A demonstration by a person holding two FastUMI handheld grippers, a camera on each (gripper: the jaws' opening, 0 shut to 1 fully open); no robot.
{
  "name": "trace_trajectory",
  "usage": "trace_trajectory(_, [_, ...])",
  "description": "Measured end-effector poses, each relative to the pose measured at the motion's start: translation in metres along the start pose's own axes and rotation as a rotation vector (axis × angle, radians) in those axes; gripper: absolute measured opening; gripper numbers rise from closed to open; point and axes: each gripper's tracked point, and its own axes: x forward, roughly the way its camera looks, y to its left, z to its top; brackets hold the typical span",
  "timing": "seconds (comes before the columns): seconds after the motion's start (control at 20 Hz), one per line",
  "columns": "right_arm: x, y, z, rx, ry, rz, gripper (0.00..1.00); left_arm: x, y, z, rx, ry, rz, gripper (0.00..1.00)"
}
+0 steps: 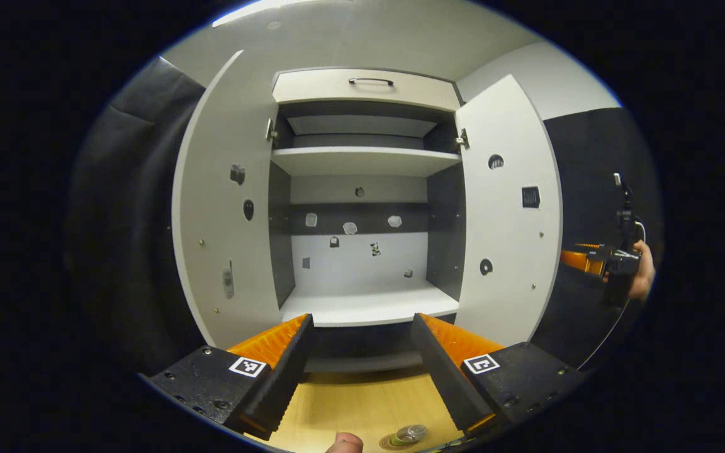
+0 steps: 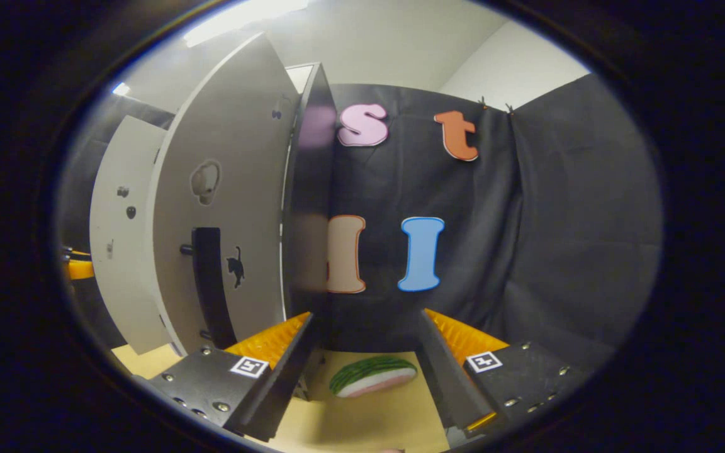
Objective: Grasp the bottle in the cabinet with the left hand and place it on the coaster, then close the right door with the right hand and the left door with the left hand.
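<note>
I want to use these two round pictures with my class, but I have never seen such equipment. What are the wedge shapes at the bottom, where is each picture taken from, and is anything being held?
The wedges are two fingers of a hand-held gripper; a person carries one in each hand, with a camera riding on it. The left gripper view looks past the left gripper into an open cabinet with bare shelves, both doors swung wide. At the bottom, the bottle stands on a coaster on the wooden table. Far right, a hand holds the other gripper. The right gripper view looks past the right gripper beside the right door; a watermelon slice lies on the table. Both grippers are open, holding nothing.
</note>
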Motion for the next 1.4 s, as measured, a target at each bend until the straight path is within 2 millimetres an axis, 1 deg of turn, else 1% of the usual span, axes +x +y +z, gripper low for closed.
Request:
trace_trajectory(0.1, [0.006,0.015,0.011,0.000,-0.006,0.025,0.99,-0.005,0.011,0.016,-0.039,-0.008,0.026,0.99])
trace_trajectory(0.15, [0.010,0.021,0.012,-0.003,0.003,0.036,0.99,-0.008,0.015,0.022,-0.068,-0.003,0.033,0.98])
trace_trajectory(0.2, [0.012,0.029,0.016,-0.007,0.008,0.045,0.98,-0.012,0.018,0.026,-0.091,-0.001,0.034,0.98])
trace_trajectory(0.3, [0.014,0.054,0.025,0.009,0.005,0.101,0.99,-0.021,0.030,0.037,-0.098,-0.018,0.041,0.98])
trace_trajectory(0.35, [0.016,0.059,0.026,0.013,-0.003,0.098,0.98,-0.025,0.038,0.041,-0.079,-0.026,0.044,0.98])
trace_trajectory(0.4, [0.014,0.062,0.030,0.018,-0.016,0.093,0.93,-0.030,0.045,0.042,-0.060,-0.036,0.045,0.98])
trace_trajectory(0.45, [0.012,0.059,0.033,0.030,-0.028,0.080,0.87,-0.033,0.050,0.047,-0.050,-0.065,0.038,0.98])
trace_trajectory(0.5, [0.012,0.060,0.036,0.041,-0.022,0.066,0.90,-0.034,0.056,0.047,-0.046,-0.081,0.033,0.98])
trace_trajectory(0.55, [0.012,0.061,0.033,0.036,-0.001,0.052,0.87,-0.036,0.061,0.039,-0.041,-0.061,0.026,0.98])
trace_trajectory(0.6, [0.011,0.065,0.034,0.031,0.015,0.045,0.90,-0.038,0.068,0.030,-0.036,-0.032,0.024,0.98])
trace_trajectory(0.65, [0.013,0.072,0.037,0.033,0.019,0.041,0.89,-0.039,0.075,0.024,-0.037,-0.008,0.027,0.99])
trace_trajectory(0.7, [0.012,0.079,0.040,0.040,0.012,0.043,0.84,-0.039,0.078,0.022,-0.042,0.003,0.020,0.99])
trace_trajectory(0.75, [0.011,0.086,0.042,0.038,0.004,0.045,0.89,-0.037,0.081,0.023,-0.050,-0.002,0.012,0.99])
trace_trajectory(0.8, [0.011,0.093,0.043,0.032,-0.002,0.049,0.89,-0.034,0.084,0.022,-0.056,-0.003,0.007,0.99])
trace_trajectory(0.85, [0.012,0.099,0.043,0.028,-0.005,0.052,0.84,-0.031,0.088,0.020,-0.056,0.002,0.010,0.99])
trace_trajectory(0.9, [0.013,0.107,0.043,0.026,-0.005,0.056,0.84,-0.028,0.091,0.018,-0.052,0.005,0.012,0.99])
trace_trajectory(1.0, [0.013,0.124,0.043,0.017,-0.007,0.071,0.84,-0.022,0.093,0.021,-0.047,-0.013,0.004,0.99])
trace_trajectory(1.05, [0.014,0.132,0.044,0.010,-0.017,0.075,0.89,-0.020,0.093,0.022,-0.045,-0.017,-0.002,0.99])
trace_trajectory(1.1, [0.013,0.137,0.044,0.002,-0.024,0.072,0.88,-0.019,0.095,0.019,-0.042,-0.011,-0.003,0.99])
trace_trajectory(1.15, [0.014,0.140,0.043,0.000,-0.027,0.067,0.84,-0.020,0.095,0.017,-0.036,-0.006,-0.009,0.99])
trace_trajectory(1.2, [0.014,0.142,0.042,0.005,-0.026,0.054,0.84,-0.021,0.094,0.017,-0.033,-0.005,-0.018,0.99])
trace_trajectory(1.25, [0.015,0.143,0.041,0.009,-0.023,0.045,0.89,-0.022,0.094,0.017,-0.029,-0.003,-0.024,0.99])
trace_trajectory(1.3, [0.016,0.147,0.041,0.014,-0.023,0.045,0.84,-0.023,0.095,0.016,-0.026,0.000,-0.028,0.99])
trace_trajectory(1.35, [0.018,0.150,0.041,0.020,-0.021,0.048,0.84,-0.024,0.096,0.015,-0.026,0.002,-0.031,0.99])
trace_trajectory(1.4, [0.020,0.154,0.041,0.027,-0.020,0.046,0.89,-0.026,0.095,0.014,-0.029,0.003,-0.041,0.99])
